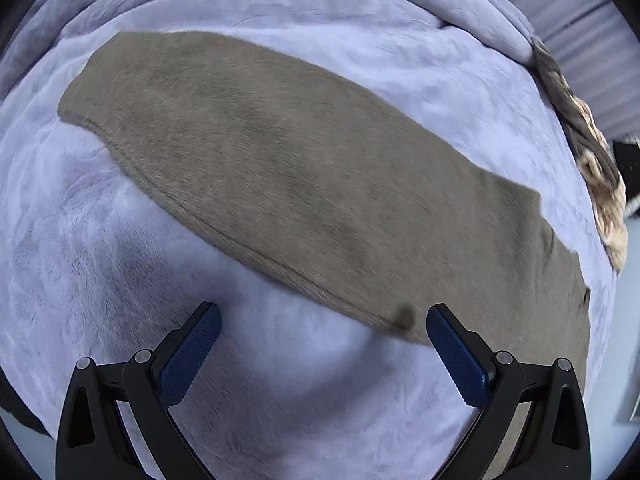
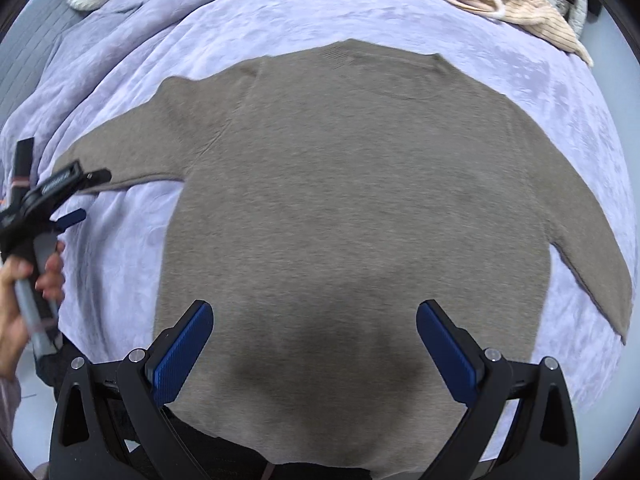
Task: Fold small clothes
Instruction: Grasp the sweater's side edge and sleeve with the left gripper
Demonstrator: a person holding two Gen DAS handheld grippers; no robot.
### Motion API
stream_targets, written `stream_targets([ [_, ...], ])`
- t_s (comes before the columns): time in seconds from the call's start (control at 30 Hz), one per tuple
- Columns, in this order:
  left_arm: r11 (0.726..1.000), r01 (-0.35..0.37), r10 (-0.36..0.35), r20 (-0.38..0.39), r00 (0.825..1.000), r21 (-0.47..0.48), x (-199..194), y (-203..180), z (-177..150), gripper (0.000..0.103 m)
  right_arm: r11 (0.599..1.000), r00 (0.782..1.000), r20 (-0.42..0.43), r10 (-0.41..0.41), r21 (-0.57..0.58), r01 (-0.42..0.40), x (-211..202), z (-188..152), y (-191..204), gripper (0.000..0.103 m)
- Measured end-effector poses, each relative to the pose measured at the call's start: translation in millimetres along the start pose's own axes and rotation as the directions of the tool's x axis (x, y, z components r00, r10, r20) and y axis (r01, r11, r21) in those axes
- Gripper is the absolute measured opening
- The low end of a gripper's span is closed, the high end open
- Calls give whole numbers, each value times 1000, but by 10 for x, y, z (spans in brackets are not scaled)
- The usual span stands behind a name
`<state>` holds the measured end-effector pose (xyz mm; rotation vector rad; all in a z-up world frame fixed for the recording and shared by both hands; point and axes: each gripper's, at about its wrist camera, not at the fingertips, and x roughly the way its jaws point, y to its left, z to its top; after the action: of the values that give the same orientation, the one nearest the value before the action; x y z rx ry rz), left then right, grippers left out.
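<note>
A taupe-brown knit sweater [image 2: 352, 216] lies flat and spread open on the lavender plush blanket [image 2: 248, 20], neckline toward the blanket's far edge and hem at its near edge. Both long sleeves angle outward and down from the shoulders: one sleeve [image 1: 280, 168] stretches smooth toward the blanket's left side, its ribbed cuff lying flat, the other [image 2: 592, 240] toward the right edge. The fuzzy fabric shows few wrinkles.

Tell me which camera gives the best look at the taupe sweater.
The right wrist view: the whole sweater lies spread flat on the lavender blanket, neckline and both sleeves visible. The left wrist view shows only one sleeve, stretched diagonally beyond the open left gripper.
</note>
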<state>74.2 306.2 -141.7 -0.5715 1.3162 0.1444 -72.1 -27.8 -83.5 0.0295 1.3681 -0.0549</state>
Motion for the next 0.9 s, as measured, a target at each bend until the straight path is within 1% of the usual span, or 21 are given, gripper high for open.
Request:
stream_targets([
  [0.07,997,43,-41,23,999,-67,32,145,113,103,999,1000,-13,-1,-34,1,68,9,120,102],
  [0.1,994,53,-49,43,998,-93,27,193,159,99,999,1000,-17,-4,-46,3,92,11,156,102],
  [0.13,992,44,-35,73,997,-122,8,236,202,93,998,1000,-22,-5,-56,4,115,17,194,102],
  [0.17,990,13,0,93,996,-143,-6,265,235,71,998,1000,-27,-3,-61,1,132,20,226,102],
  [0.2,987,-21,37,100,994,-160,-11,282,262,40,998,1000,-31,4,-60,-6,146,26,248,102],
  [0.23,985,-27,45,100,994,-171,-4,294,309,24,998,999,-34,10,-58,-12,142,10,243,102],
  [0.27,984,9,10,104,995,-181,-2,322,336,9,998,999,-34,14,-56,-16,146,13,251,102],
  [0.3,979,42,-20,113,993,-200,-25,344,354,9,998,999,-34,20,-56,-22,147,17,255,102],
  [0.33,979,42,-17,126,992,-199,-67,339,355,9,998,999,-32,24,-57,-26,144,15,248,102],
  [0.37,985,30,-5,147,989,-171,-130,286,347,9,998,999,-29,29,-58,-31,136,17,242,102],
  [0.43,997,-9,26,203,979,-81,-286,72,339,9,998,999,-19,34,-57,-35,122,14,213,102],
  [0.5,999,-29,23,270,962,20,-482,-205,297,9,998,999,-13,36,-48,-36,109,11,154,102],
  [0.57,994,-17,-19,317,948,111,-681,-543,245,9,999,999,-7,43,-27,-43,91,3,69,102],
  [0.63,980,5,-75,345,936,200,-837,-923,155,9,999,999,2,47,-5,-47,66,-2,-27,102],
  [0.7,955,28,-139,360,922,296,-957,-1355,27,9,998,999,10,54,26,-54,33,-14,-175,102],
  [0.73,938,46,-176,357,917,344,-986,-1584,-46,9,998,998,13,54,35,-54,24,-23,-229,102],
  [0.83,862,109,-287,299,910,495,-961,-2358,-357,9,995,998,28,47,92,-50,-19,-55,-523,102],
  [0.9,810,115,-312,258,914,575,-846,-2815,-577,9,990,999,34,41,133,-45,-30,-84,-710,102],
])
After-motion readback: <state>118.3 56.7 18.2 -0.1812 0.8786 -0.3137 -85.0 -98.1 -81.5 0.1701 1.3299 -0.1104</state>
